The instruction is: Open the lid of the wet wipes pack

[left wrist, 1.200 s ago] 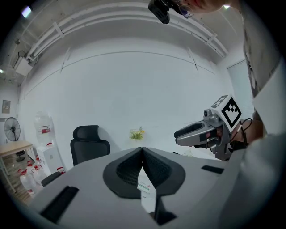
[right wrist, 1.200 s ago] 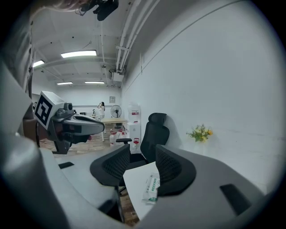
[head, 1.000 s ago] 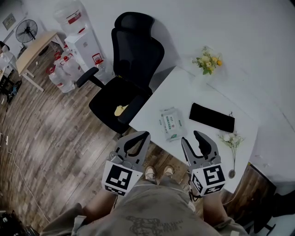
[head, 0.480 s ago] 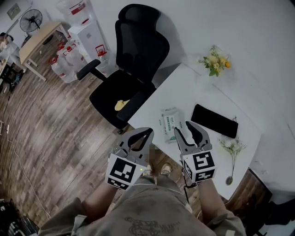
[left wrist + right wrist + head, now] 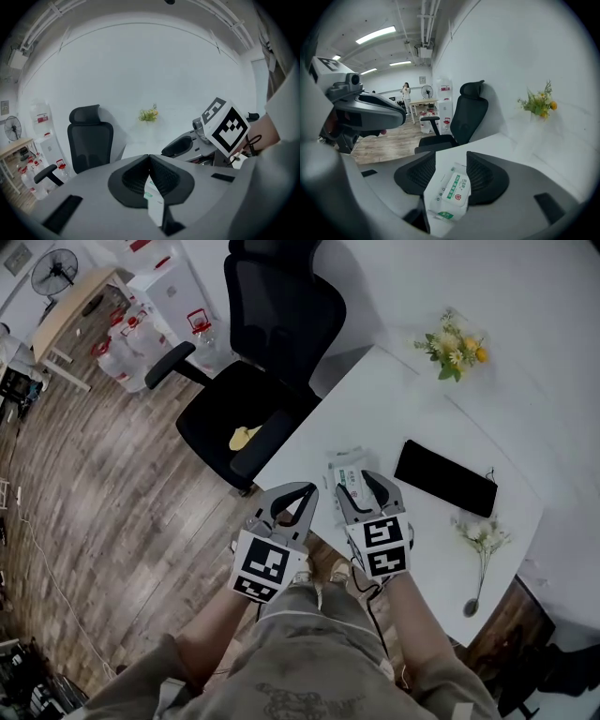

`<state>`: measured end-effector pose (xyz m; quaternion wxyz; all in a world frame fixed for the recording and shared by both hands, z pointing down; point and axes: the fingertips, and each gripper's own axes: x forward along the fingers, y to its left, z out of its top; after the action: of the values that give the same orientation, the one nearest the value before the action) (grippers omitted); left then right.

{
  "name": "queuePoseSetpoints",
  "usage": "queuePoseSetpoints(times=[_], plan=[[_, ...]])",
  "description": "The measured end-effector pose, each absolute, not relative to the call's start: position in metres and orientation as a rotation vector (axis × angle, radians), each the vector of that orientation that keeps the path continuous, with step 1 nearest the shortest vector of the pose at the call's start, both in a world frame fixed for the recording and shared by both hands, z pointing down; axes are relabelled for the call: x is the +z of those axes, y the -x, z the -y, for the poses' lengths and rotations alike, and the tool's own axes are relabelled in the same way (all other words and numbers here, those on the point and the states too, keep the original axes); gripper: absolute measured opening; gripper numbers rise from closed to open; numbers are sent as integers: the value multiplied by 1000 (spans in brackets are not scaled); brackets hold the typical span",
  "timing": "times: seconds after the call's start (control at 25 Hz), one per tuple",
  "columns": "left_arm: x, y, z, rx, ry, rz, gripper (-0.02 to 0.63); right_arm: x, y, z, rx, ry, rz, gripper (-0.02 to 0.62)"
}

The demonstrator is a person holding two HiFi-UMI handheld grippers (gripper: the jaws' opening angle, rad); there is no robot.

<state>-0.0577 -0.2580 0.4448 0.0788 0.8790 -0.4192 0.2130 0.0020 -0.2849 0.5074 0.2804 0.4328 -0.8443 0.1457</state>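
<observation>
Approach step. The right claw [image 5: 451, 158] is spread and opening, and the wet wipes pack [image 5: 446, 196] lies on the table [image 5: 506, 140] just ahead, framed between its jaws. The left claw [image 5: 149, 158], pressed together and empty, hangs to its left. The next move probably calls for steadying the pack and catching the edge of the lid [image 5: 456, 186].

A black office chair [image 5: 267, 352] sits upper centre. A black pouch [image 5: 445, 478] lies at right on the white surface [image 5: 375, 418], with yellow flowers [image 5: 457, 345] upper right.
</observation>
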Motion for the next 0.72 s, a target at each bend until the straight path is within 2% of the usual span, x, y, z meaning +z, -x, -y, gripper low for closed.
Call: queuePoseSetpoints(times=[0.24,0.44,0.72], plan=[[515,52,268,709,-2559,1187,17,571,-3,294,456,-1134,2187,210],[573,49,271,757,-2470,1132,17,608,7,294,495,-1063,2144,245],[637,46,266,764,-2396,1035,17,648,2,297,474,-1066,2049,247]])
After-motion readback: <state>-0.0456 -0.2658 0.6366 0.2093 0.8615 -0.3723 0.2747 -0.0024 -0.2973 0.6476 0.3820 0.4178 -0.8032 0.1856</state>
